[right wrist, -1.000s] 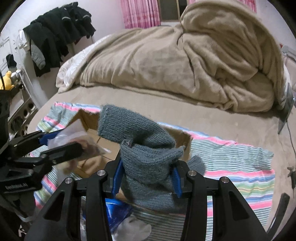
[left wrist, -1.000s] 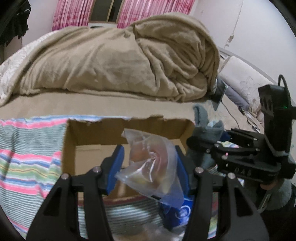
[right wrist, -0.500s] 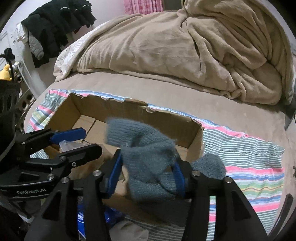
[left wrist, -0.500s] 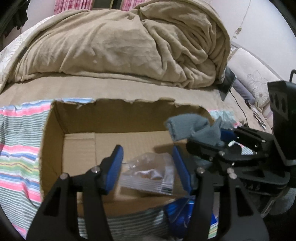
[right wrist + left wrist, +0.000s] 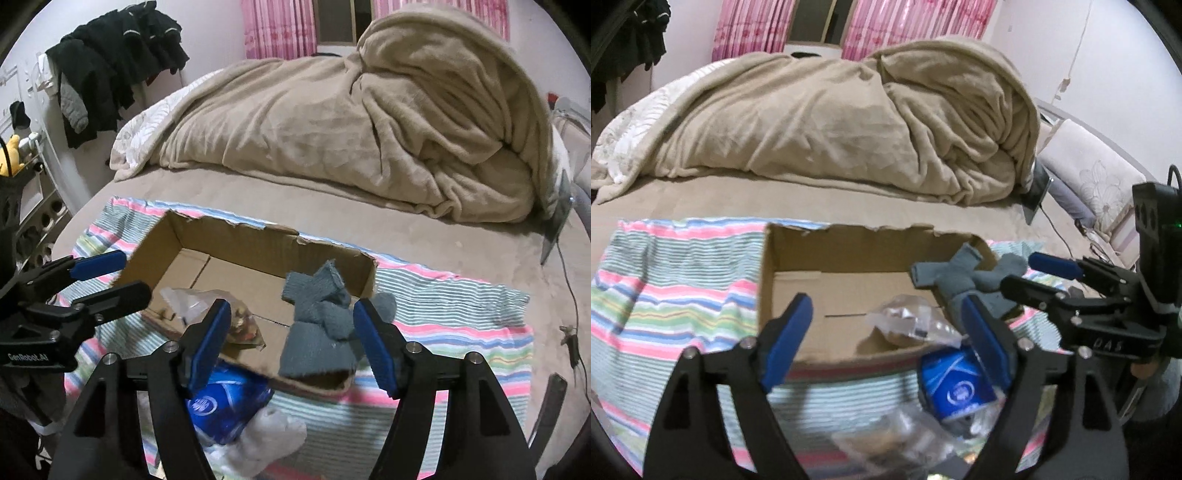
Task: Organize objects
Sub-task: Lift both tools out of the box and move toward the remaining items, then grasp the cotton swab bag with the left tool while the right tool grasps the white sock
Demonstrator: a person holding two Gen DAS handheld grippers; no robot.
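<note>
now that both loads have dropped into the cardboard box [image 5: 236, 240], we see the grey knit sock [image 5: 319, 321] at its right end, the clear plastic bag [image 5: 908, 321] beside it, and our left gripper [image 5: 886, 325] and right gripper [image 5: 291, 339] spread empty.

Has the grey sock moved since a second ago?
Yes. The grey sock dropped from the right gripper into the cardboard box, draped over its near wall.

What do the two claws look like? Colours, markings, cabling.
Both match: matte black frames with silver screw heads and blue pads on two fingers. The left claw reads "GenRobot.AI" in white. The right claw shows embossed letters, roughly "DAS", beneath a black module with a green LED and black cable.
</note>
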